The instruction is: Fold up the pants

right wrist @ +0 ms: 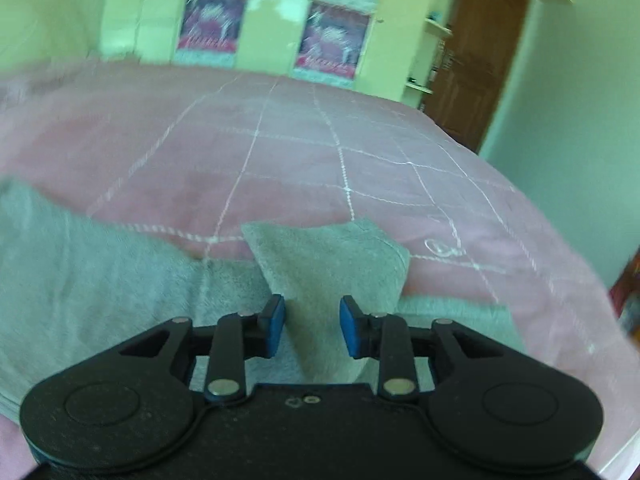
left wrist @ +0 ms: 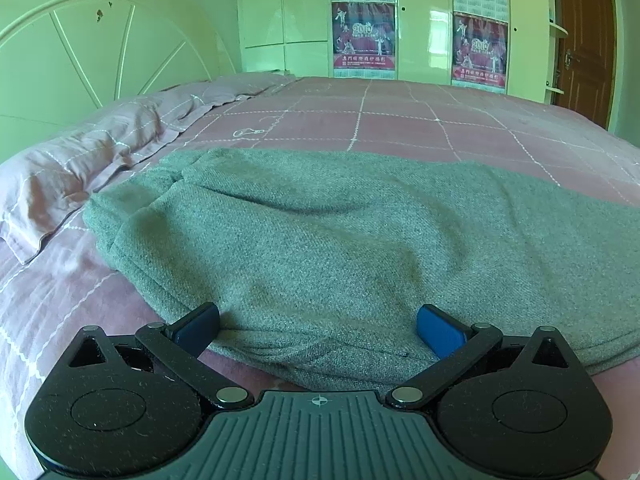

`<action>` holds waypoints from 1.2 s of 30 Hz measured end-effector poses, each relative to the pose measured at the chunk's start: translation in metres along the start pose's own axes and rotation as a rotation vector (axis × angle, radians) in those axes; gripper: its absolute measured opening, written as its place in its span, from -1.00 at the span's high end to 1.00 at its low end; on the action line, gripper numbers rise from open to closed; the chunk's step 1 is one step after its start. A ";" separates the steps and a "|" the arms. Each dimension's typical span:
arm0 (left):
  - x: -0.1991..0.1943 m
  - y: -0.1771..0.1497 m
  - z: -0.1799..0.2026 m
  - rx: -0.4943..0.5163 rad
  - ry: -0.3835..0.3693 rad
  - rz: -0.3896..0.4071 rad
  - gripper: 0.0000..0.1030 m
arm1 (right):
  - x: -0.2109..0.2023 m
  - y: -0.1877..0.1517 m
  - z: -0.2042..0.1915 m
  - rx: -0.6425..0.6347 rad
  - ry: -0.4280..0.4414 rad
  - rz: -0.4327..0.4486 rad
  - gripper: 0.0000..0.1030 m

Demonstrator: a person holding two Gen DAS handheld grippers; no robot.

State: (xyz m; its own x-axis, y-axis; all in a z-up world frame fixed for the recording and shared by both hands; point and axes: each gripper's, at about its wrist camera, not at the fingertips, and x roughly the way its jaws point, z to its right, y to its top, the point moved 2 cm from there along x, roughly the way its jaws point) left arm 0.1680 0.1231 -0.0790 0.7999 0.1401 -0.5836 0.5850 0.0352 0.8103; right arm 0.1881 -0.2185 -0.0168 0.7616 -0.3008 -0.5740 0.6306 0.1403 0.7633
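Grey-green knit pants (left wrist: 340, 232) lie flattened across the pink checked bed (left wrist: 400, 120). My left gripper (left wrist: 318, 330) stands wide open at their near edge, its blue pads (left wrist: 440, 332) either side of the cloth and gripping nothing. In the blurred right wrist view, a leg end (right wrist: 328, 256) rises up from between the blue pads of my right gripper (right wrist: 312, 328). The pads stand narrowly apart with the cloth filling the gap, so they seem shut on it. More of the pants (right wrist: 100, 280) lies to the left on the bed (right wrist: 280, 152).
A pink pillow (left wrist: 80, 160) and a white headboard (left wrist: 80, 52) lie to the left. White wardrobe doors with posters (left wrist: 420, 20) stand behind the bed. A brown door (left wrist: 584, 40) is at the far right; the bed's edge drops off to the right (right wrist: 560, 264).
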 end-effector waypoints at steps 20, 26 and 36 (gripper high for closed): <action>0.000 0.000 -0.002 -0.015 0.000 -0.007 -1.00 | -0.010 0.009 0.025 0.132 0.066 0.055 1.00; 0.001 -0.001 -0.002 -0.016 0.003 0.003 -1.00 | -0.058 -0.062 0.132 0.724 0.057 0.074 1.00; 0.000 -0.001 -0.002 -0.019 0.001 -0.006 -1.00 | -0.046 -0.121 0.171 0.973 0.120 0.046 0.56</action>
State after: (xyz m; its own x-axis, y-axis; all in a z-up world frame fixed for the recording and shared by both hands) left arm 0.1675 0.1253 -0.0799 0.7960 0.1405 -0.5887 0.5874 0.0552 0.8074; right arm 0.0513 -0.3834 -0.0320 0.8265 -0.2093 -0.5226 0.2428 -0.7051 0.6663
